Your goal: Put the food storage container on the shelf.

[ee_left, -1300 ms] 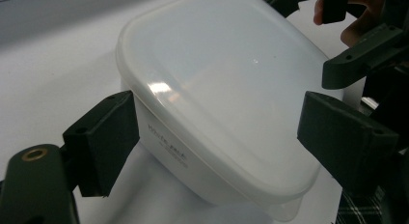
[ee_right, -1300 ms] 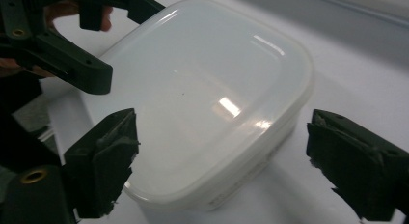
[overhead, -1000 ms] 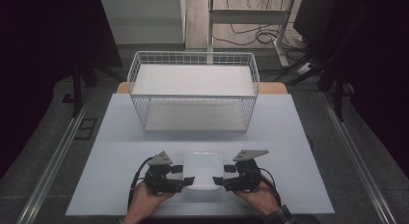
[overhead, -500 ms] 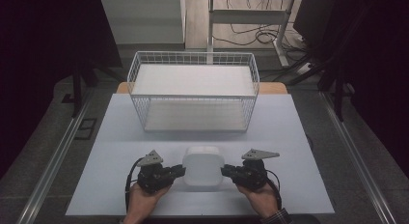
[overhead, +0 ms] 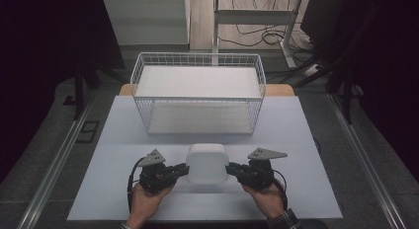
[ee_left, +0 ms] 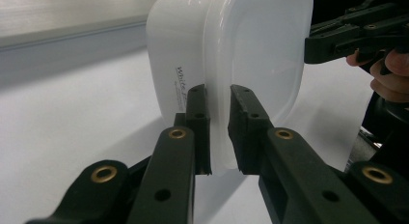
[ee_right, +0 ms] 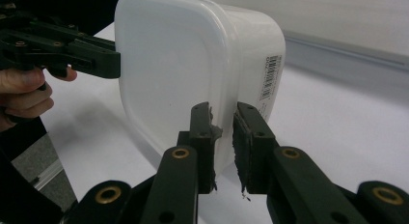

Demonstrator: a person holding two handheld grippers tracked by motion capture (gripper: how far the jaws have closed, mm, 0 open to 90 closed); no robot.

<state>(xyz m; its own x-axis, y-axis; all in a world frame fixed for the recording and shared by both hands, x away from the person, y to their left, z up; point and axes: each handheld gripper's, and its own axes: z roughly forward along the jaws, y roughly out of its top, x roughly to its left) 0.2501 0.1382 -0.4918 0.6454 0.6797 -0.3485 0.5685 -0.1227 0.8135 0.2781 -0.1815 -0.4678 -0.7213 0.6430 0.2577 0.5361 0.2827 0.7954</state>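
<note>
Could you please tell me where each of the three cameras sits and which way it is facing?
High view: above the person's side, looking forward and down on the pale table and white wire basket; both hands enter from the bottom.
Left gripper view: rides the left gripper, looking along its black jaws clamped on the white translucent plastic container's rim.
Right gripper view: rides the right gripper, jaws clamped on the opposite rim.
Shared: both gripper views show the container and the other hand's gripper.
</note>
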